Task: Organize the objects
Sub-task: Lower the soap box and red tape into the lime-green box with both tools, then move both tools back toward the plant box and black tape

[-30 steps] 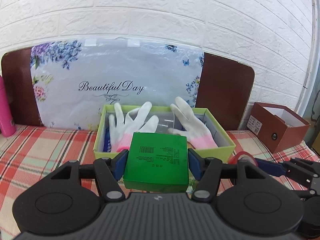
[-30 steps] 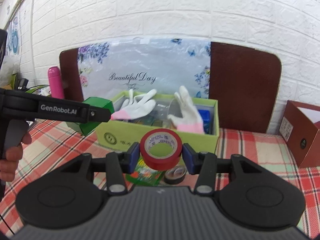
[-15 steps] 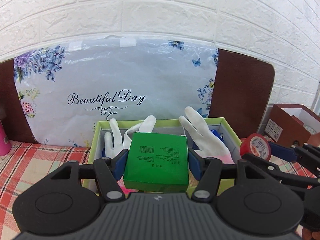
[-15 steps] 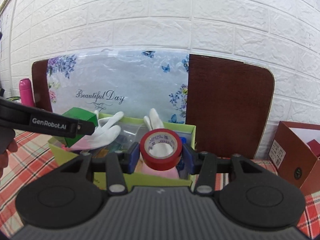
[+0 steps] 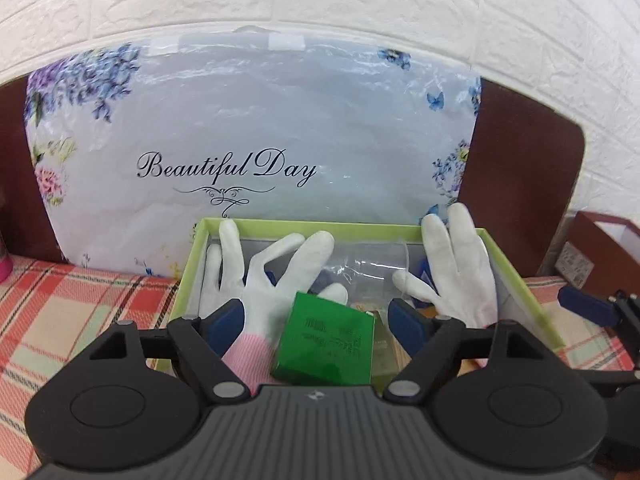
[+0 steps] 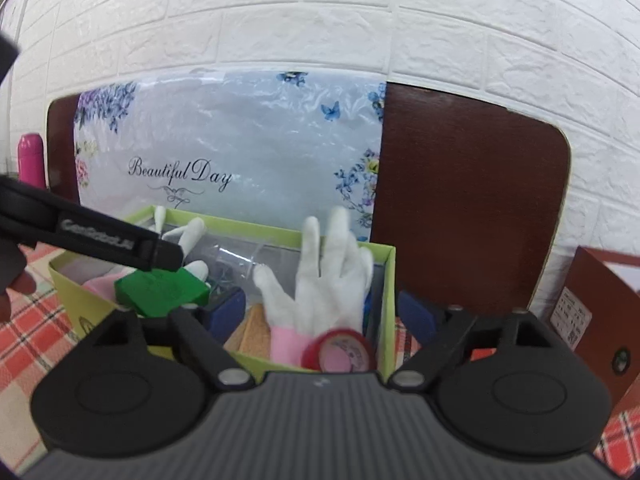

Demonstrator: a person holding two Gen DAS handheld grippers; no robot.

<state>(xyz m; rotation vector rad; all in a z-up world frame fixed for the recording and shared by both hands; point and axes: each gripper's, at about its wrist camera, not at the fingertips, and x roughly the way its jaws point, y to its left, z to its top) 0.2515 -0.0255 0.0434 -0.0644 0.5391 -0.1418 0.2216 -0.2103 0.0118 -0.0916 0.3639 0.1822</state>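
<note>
Now both grippers hang wide open over the lime-green box [image 5: 516,276], and both loads lie inside it.

Nearest, the left gripper [image 5: 318,318] has its blue pads [image 5: 226,318] spread clear of the green carton [image 5: 326,344], which lies tilted in the box against the pink cuff of the left white glove [image 5: 264,280]. Over in the right wrist view, the right gripper [image 6: 320,314] is parted too, and the red tape roll [image 6: 340,350] sits loose between its jaws, at the box's near right corner, below the cuff of the right white glove [image 6: 324,284]. Further into the box, clear plastic [image 5: 376,264] lies between the gloves. Behind the box stands the floral "Beautiful Day" bag [image 5: 248,136], leaning on a brown board [image 6: 468,200] against the white brick wall [image 6: 360,16].
</note>
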